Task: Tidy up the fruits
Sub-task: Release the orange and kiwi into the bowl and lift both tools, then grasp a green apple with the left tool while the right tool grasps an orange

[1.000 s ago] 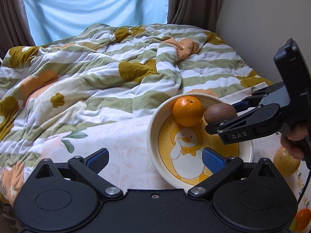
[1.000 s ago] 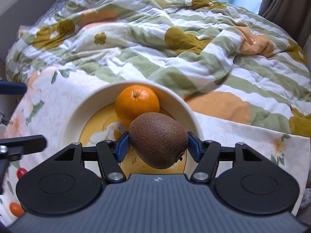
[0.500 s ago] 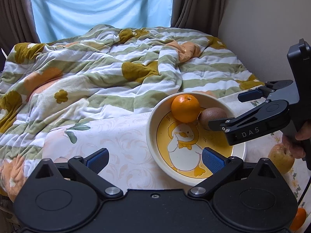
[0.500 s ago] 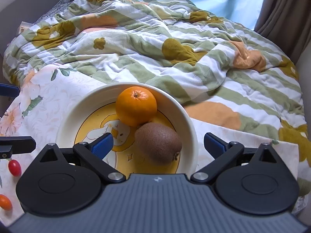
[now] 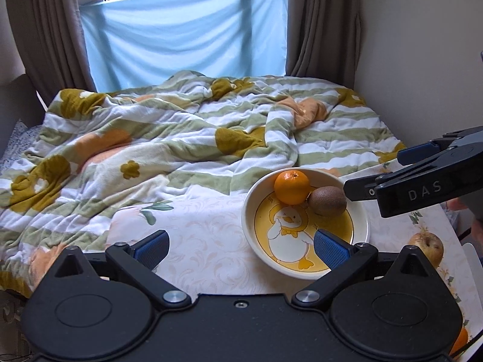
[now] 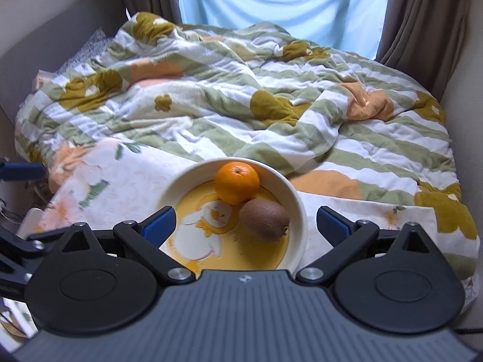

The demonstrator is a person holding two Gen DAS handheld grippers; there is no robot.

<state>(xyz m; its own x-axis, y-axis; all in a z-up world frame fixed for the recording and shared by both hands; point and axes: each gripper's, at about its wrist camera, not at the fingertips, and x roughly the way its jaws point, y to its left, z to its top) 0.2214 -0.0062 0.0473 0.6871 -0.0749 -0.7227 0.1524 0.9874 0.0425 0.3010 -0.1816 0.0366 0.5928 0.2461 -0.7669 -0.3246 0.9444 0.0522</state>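
A white bowl (image 5: pixel 360 229) with a yellow duck picture stands on the flowered tablecloth; it also shows in the right wrist view (image 6: pixel 297 211). In it lie an orange (image 5: pixel 292 187) (image 6: pixel 237 182) and a brown kiwi (image 5: pixel 327 201) (image 6: pixel 264 219), side by side. My left gripper (image 5: pixel 240 249) is open and empty, low in front of the bowl. My right gripper (image 6: pixel 246 224) is open and empty, raised above the bowl's near side; it shows from the side in the left wrist view (image 5: pixel 374 172). An apple (image 5: pixel 427 247) lies on the cloth to the right of the bowl.
A rumpled striped flowered blanket (image 5: pixel 181 138) covers the bed behind the table. A small orange fruit (image 5: pixel 459 339) shows at the lower right edge of the left wrist view. A wall (image 5: pixel 422 45) stands on the right, curtains and a window at the back.
My right gripper opened and let the kiwi go into the bowl beside the orange, then drew back and up. My left gripper also pulled back and up.
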